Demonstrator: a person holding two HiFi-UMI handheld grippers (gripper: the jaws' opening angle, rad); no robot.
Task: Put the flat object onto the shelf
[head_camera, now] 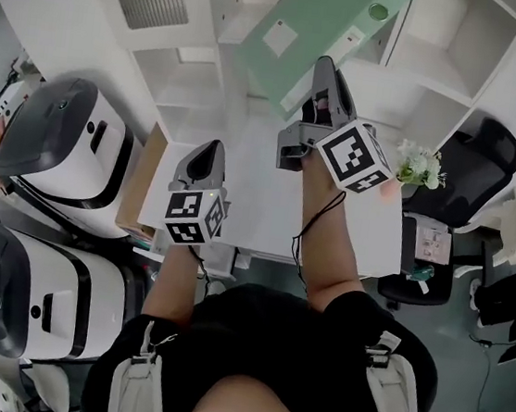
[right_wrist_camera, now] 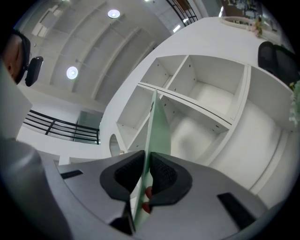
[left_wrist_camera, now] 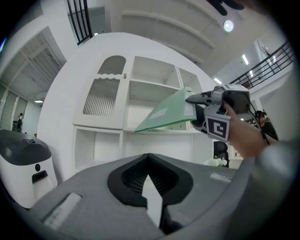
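The flat object is a pale green board (head_camera: 308,25) with a white label. My right gripper (head_camera: 323,69) is shut on its near edge and holds it up, tilted, in front of the white shelf unit (head_camera: 418,43). In the right gripper view the green board (right_wrist_camera: 158,126) stands edge-on between the pads, its far end reaching toward an open compartment of the shelf unit (right_wrist_camera: 206,101). The left gripper view shows the green board (left_wrist_camera: 166,115) slanting across the shelf unit (left_wrist_camera: 154,84), held by the right gripper (left_wrist_camera: 191,99). My left gripper (head_camera: 211,148) hangs lower, over the table, shut with nothing in it (left_wrist_camera: 148,157).
A white table (head_camera: 266,220) stands below both grippers. Two large white and grey machines (head_camera: 70,140) stand at the left, with a brown box (head_camera: 140,181) beside the table. A black chair (head_camera: 474,157) and white flowers (head_camera: 420,162) are at the right.
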